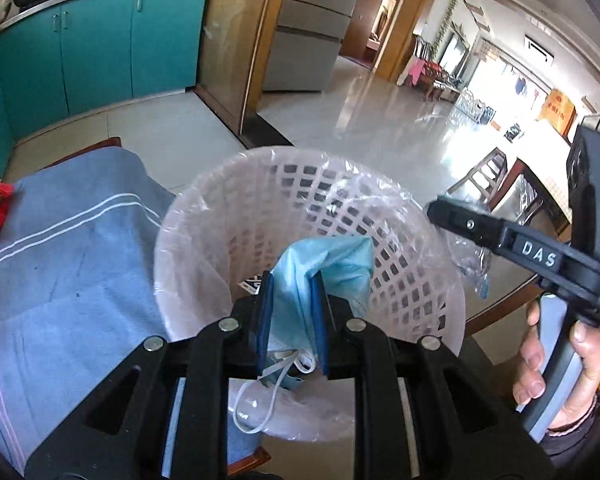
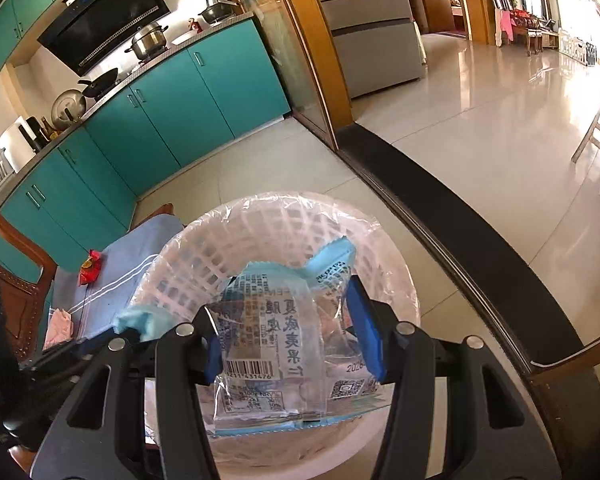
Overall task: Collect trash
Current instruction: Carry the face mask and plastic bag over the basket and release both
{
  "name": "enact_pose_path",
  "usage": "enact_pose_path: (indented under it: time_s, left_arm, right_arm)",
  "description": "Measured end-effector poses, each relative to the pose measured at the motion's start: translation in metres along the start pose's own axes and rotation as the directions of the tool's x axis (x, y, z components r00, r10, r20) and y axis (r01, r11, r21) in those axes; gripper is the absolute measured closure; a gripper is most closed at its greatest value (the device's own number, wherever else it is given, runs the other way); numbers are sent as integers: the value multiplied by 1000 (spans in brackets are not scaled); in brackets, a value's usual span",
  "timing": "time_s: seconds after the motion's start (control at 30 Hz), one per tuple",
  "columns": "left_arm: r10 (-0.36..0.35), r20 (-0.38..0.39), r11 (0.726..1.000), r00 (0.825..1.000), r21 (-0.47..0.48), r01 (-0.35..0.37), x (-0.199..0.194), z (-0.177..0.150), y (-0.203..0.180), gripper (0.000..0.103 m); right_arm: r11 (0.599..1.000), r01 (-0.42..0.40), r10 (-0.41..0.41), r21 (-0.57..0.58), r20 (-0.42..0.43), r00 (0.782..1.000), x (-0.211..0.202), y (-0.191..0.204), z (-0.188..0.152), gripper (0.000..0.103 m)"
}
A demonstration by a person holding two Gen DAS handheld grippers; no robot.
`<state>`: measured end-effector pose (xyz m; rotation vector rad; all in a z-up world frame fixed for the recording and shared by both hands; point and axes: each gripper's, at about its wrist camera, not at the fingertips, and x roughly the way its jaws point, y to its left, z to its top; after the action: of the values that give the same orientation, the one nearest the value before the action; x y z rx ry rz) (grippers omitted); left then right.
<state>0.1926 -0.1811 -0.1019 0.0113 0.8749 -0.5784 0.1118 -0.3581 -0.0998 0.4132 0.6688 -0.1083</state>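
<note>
My left claw [image 1: 290,312] pinches a soft, limp face mask [image 1: 324,264] mid-fold over the lined basket [image 1: 204,216], while my right claw [image 2: 286,328] clamps a light, crinkly, slippery-looking wrapper [image 2: 268,336] by its middle, above that basket too.

The left gripper [image 1: 290,312] points steeply downward, its blue pads nearly together, clamped. The right gripper [image 2: 288,332] tilts downward too, jaws partly apart, gripping; a hand [image 1: 556,364] wraps its handle.
</note>
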Motion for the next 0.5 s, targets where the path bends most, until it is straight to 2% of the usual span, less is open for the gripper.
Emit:
enact_pose_path:
  time_s: [0.1, 0.17, 0.23, 0.3, 0.5]
  left_arm:
    - [43, 8, 999, 999, 21, -43, 6, 1, -1, 83]
    - [81, 15, 996, 997, 33, -81, 8, 1, -2, 79]
    - [100, 19, 994, 995, 39, -100, 6, 0, -5, 64]
    - [111, 38, 993, 993, 45, -112, 1, 0, -7, 54]
    - [134, 70, 990, 989, 35, -136, -15, -1, 0, 47]
  right_arm:
    - [1000, 2, -1, -13, 0, 1000, 0, 0, -1, 50]
    - [999, 14, -14, -33, 1, 1000, 2, 2, -2, 50]
    - [998, 22, -22, -51, -1, 1000, 4, 6, -2, 50]
    - [997, 25, -26, -67, -6, 1000, 6, 10, -3, 50]
    - [996, 21, -23, -90, -28, 999, 13, 19, -5, 49]
